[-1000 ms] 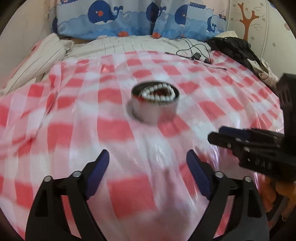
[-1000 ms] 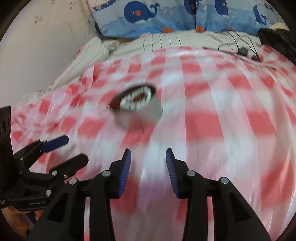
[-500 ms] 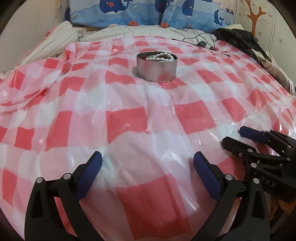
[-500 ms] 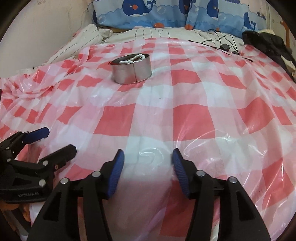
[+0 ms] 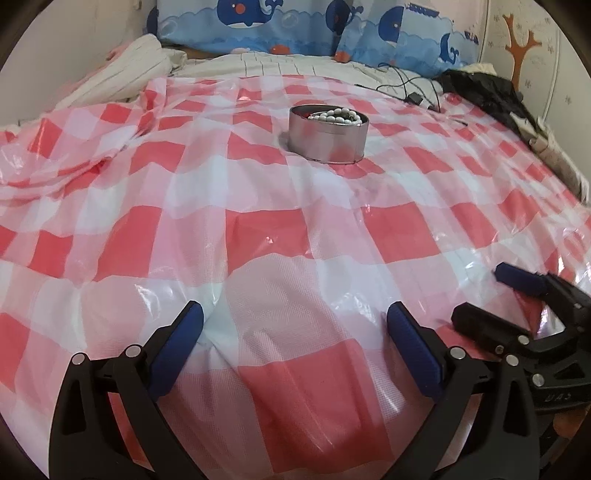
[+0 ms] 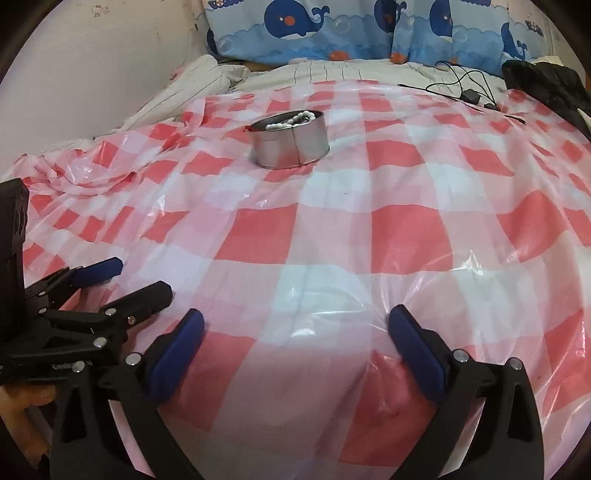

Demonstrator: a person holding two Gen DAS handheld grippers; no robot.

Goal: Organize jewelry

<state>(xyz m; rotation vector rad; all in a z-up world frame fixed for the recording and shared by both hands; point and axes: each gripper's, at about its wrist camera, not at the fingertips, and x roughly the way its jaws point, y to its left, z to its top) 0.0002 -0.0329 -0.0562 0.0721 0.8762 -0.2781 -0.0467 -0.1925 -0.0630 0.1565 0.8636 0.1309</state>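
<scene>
A round silver tin [image 5: 328, 136] stands on the red-and-white checked plastic sheet [image 5: 258, 229], far ahead of both grippers. A white bead string [image 5: 334, 115] lies inside it. The tin [image 6: 290, 139] and the beads [image 6: 291, 120] also show in the right wrist view. My left gripper [image 5: 295, 325] is open and empty, low over the sheet's near part. My right gripper [image 6: 295, 328] is open and empty beside it. Each gripper shows in the other's view: the right one [image 5: 487, 295] and the left one [image 6: 136, 280].
Blue whale-print pillows [image 5: 314, 29] and a striped white blanket [image 5: 122, 74] lie at the back. A black cable with a plug [image 5: 413, 98] and dark clothes [image 5: 487, 92] sit at the back right. The sheet is wrinkled at the left [image 5: 55, 162].
Both grippers have pulled back from the tin, which now lies farther away. The right gripper's jaws have opened wide; the left stayed open.
</scene>
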